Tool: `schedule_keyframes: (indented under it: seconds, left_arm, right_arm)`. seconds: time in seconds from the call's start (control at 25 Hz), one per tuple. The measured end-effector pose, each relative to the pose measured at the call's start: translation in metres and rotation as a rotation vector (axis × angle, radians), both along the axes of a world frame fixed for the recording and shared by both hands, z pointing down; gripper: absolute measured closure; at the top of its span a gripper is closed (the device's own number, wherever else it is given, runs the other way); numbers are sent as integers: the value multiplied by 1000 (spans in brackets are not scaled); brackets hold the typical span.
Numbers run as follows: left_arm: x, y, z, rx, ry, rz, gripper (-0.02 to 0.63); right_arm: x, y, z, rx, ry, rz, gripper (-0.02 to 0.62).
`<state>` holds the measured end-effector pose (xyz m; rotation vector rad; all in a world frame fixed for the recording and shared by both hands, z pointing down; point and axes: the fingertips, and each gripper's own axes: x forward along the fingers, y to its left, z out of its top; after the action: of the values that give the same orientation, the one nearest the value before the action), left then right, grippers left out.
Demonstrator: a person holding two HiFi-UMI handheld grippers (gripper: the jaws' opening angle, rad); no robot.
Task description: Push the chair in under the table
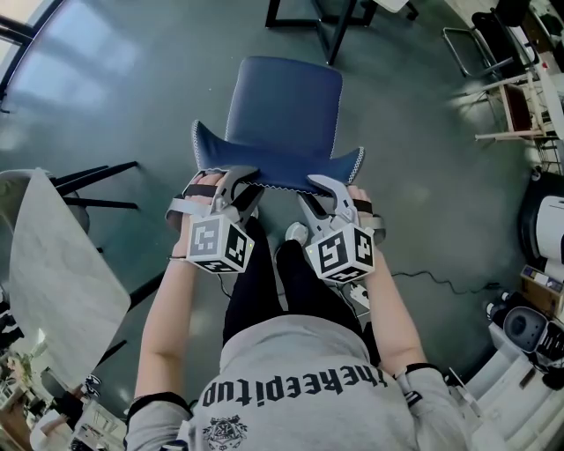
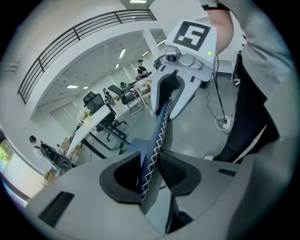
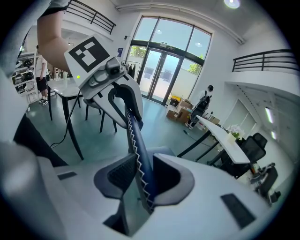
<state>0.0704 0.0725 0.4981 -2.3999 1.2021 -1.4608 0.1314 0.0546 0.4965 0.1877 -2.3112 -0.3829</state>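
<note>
The blue chair stands on the grey-green floor in the centre of the head view. Its seat is toward 12 o'clock and its backrest toward 6 o'clock, i.e. on the person's side. The backrest's top edge, w/ white zigzag stitching, runs from 9 to 3 o'clock just in front of the person's black trousers.

The left gripper is clenched on this edge near its 9 o'clock end. In the left gripper view the stitched edge stands btw. the two dark pads, and both pads press on it. The right gripper grasps the same edge near the 3 o'clock end. In the right gripper view its pads close on the blue shell in the same way. Each gripper view shows also the other gripper further along the edge. Both grippers point down at a slant, marker cubes toward the person.

A pale table top w/ black legs is at approx. 8 o'clock from the chair, apart from it. A black frame, probably of another table, is at 12 o'clock, near the seat's front; the seat itself lies fully in the open. A black cable lies on the floor at 4 o'clock. Glass doors show far behind in the right gripper view, and a white desk in the left one.
</note>
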Motion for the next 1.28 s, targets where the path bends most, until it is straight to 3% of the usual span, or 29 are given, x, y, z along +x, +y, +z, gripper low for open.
schedule_keyframes:
  seconds: [0.64, 1.28]
  left_arm:
    - [-31, -30, -5, 6, 3, 44, 480]
    - [-77, -98, -5, 1, 7, 95, 483]
  right_arm:
    - [-30, -29, -4, -2, -4, 59, 474]
    - [-76, -97, -5, 12, -6, 135, 468]
